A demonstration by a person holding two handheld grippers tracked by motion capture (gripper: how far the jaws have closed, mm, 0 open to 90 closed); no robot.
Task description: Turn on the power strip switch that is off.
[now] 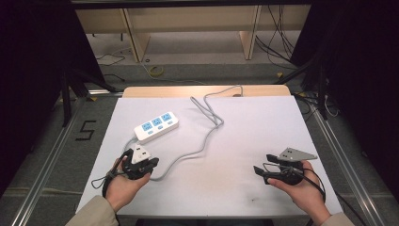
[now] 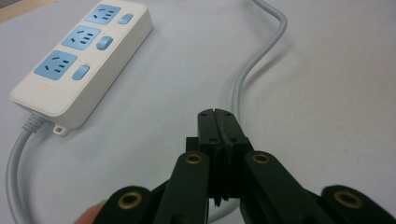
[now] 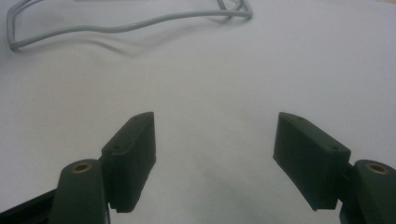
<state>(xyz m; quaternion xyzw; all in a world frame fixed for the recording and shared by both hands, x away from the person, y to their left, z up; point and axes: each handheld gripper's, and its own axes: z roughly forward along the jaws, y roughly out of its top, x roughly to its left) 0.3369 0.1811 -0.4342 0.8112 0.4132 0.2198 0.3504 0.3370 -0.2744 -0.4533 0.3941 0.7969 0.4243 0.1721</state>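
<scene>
Item: white power strip [image 1: 156, 126], three blue sockets, each with a blue switch beside it. Position: left of centre in the high view, on the white table [image 1: 244, 141]. Long axis runs from lower left to upper right of that frame. In the left claw's view it fills the upper left corner, its cord end nearest the camera.

Item: grey cord [image 1: 207, 123]. Leaves the strip's lower-left end, loops down past the left claw, then winds up through the middle of the table to its far edge. In the left claw's view it curves just behind the jaw tips; touching or not cannot be told.

Item: left claw [image 1: 151, 164]. Lower left of the high view, held in the person's left hand [image 1: 123, 183]. Jaws pressed together with nothing between them. The strip lies just up-frame of it, near; the cord end faces it.

Item: right claw [image 1: 258, 172]. Lower right of the high view, jaws spread wide, empty, over bare table. Well apart from the strip; only a stretch of cord shows across the top of its own view.

Judgement: the left claw is much the nearer to the strip. A grasp across the strip's short side would call for opening first.
</scene>
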